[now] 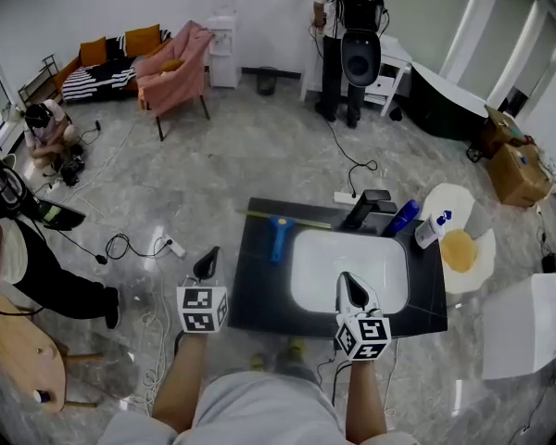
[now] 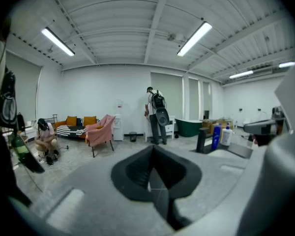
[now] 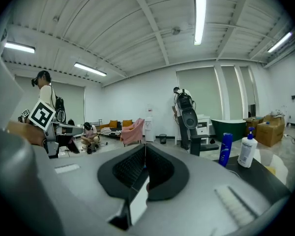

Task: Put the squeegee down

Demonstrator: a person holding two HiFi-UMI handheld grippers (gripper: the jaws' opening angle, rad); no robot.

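The squeegee point(image 1: 278, 236), with a blue handle and a long yellowish blade, lies flat on the black countertop point(image 1: 258, 290), just left of the white sink point(image 1: 347, 265). Nothing touches it. My left gripper point(image 1: 209, 254) hangs off the counter's left edge, over the floor, shut and empty; in the left gripper view its dark pads point(image 2: 137, 168) meet with nothing between them. My right gripper point(image 1: 347, 279) hovers over the sink's front edge. It is also shut and holds nothing, as the right gripper view shows its pads point(image 3: 130, 168) pressed together.
A black faucet point(image 1: 366, 208), a blue bottle point(image 1: 403, 217) and a white pump bottle point(image 1: 429, 231) stand behind the sink. A round white table point(image 1: 476, 265) sits to the right, a wooden stool point(image 1: 18, 350) at the left. Cables point(image 1: 130, 246) cross the floor. People stand and crouch further back.
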